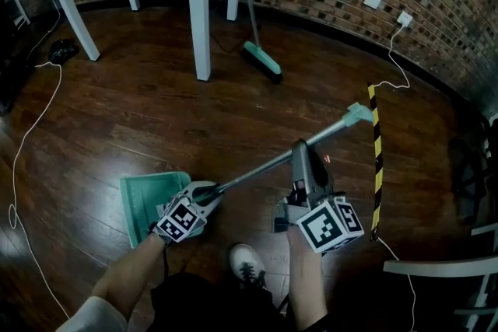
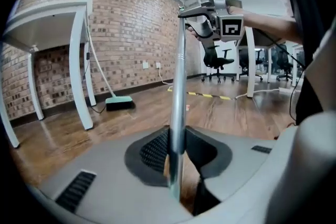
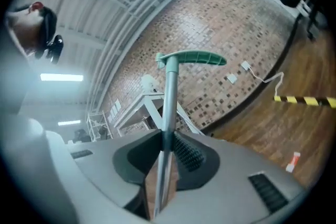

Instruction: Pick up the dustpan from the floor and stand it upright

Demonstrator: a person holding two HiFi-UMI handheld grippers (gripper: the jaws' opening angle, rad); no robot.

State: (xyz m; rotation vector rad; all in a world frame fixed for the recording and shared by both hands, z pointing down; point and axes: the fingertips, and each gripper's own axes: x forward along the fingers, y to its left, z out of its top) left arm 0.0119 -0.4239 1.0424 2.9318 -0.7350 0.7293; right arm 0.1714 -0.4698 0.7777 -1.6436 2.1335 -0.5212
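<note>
Pinching the shaft (image 1: 264, 166) of the dustpan (image 1: 156, 207) at lower centre of the head view, the left gripper (image 1: 208, 193) and right gripper (image 1: 300, 153) hold it slanted, not yet upright. Nothing shows in its pan (image 1: 144, 194) at lower left.

Left gripper view: fingers (image 2: 155, 152) clamp the shaft.

Right gripper view: fingers (image 3: 186, 153) clamp it below the green grip (image 3: 191, 57).

A: Is the teal plastic long-handled dustpan (image 1: 152, 202) teal throughout?
B: Pan and grip, yes; its pole (image 1: 264, 167) is silver.
A: Around it?
B: Dark brown wooden plank floor (image 1: 140, 113); a teal-headed broom (image 1: 261, 62) beyond it; a yellow-and-black striped strip (image 1: 377, 159) to its right. Grey left tongs (image 1: 208, 192) and grey right tongs (image 1: 300, 148) carry black-and-white square-patterned cubes (image 1: 180, 220).
</note>
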